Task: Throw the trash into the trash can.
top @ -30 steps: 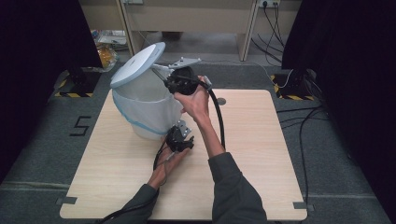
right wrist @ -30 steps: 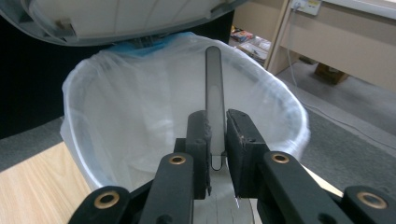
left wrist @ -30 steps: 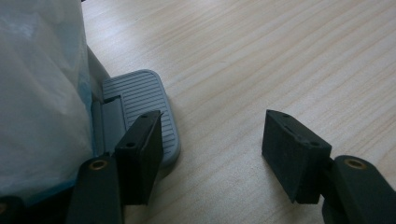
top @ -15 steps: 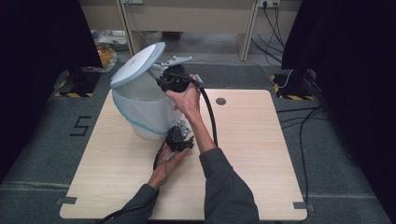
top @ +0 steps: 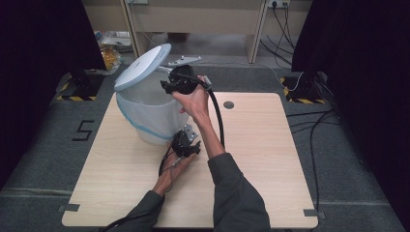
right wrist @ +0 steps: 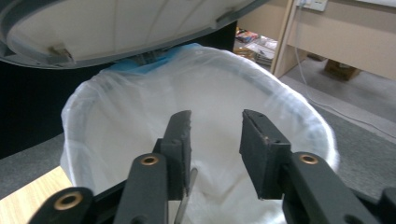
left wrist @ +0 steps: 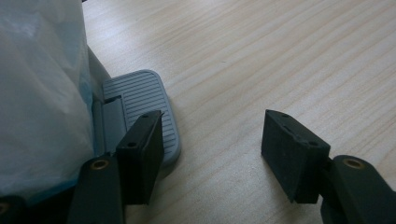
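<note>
A white pedal bin [top: 150, 113] with a blue-edged plastic liner [right wrist: 116, 116] stands on the table's left half, its lid [top: 143, 66] tipped up. My left gripper [top: 186, 145] sits low at the bin's base. Its jaws stand apart [left wrist: 210, 140], and one rests on the grey ribbed foot pedal [left wrist: 140, 93]. My right gripper [top: 169, 84] hangs over the bin's mouth under the lid [right wrist: 116, 28]. Its jaws [right wrist: 215, 140] have just been opening, with nothing pressed between them. A thin silvery piece [right wrist: 187, 196] shows just below one jaw, inside the liner.
The wooden table [top: 270, 159] has a round cable hole [top: 228, 104] at the back. Dark curtains flank both sides. Cables run over the floor at the right [top: 314, 121]. A yellow bag [top: 110, 55] lies on the floor behind the bin.
My right hand has shifted a little to the left, bringing its gripper over the bin's mouth. The left hand and the raised lid have kept still.
</note>
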The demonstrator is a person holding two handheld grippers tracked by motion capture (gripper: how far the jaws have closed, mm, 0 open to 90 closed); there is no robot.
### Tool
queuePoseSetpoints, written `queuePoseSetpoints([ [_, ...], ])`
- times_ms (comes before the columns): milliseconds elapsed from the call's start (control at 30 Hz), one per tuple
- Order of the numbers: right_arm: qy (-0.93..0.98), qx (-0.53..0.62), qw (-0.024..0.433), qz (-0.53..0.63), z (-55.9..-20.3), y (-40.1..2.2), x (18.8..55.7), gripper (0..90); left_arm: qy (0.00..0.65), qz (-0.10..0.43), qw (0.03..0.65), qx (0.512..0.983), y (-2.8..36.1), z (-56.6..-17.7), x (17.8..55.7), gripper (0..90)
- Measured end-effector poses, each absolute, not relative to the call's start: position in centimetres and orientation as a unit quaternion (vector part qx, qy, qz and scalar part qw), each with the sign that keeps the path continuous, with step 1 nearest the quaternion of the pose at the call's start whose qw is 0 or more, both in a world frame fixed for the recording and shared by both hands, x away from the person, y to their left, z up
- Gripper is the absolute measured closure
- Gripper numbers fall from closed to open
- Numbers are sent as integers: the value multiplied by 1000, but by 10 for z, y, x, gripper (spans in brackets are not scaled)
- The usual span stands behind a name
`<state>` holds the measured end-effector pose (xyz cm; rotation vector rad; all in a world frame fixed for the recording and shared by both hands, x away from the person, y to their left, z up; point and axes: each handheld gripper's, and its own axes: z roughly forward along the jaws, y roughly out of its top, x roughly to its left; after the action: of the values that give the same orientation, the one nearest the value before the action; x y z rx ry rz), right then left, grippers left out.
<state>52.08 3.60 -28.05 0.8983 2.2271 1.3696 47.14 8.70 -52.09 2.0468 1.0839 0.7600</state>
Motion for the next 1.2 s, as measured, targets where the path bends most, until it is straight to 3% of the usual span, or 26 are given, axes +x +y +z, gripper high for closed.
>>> queuePoseSetpoints([
  [333, 781, 336, 204, 485, -281, 1, 511, 492, 416, 292, 341, 791, 87, -520, 472, 383],
  [733, 773, 348, 217, 484, -286, -36, 497, 427, 414, 296, 342, 790, 88, -521, 472, 386],
  [1200, 775, 348, 243, 469, -295, -76, 473, 412, 415, 295, 342, 790, 87, -521, 472, 390],
])
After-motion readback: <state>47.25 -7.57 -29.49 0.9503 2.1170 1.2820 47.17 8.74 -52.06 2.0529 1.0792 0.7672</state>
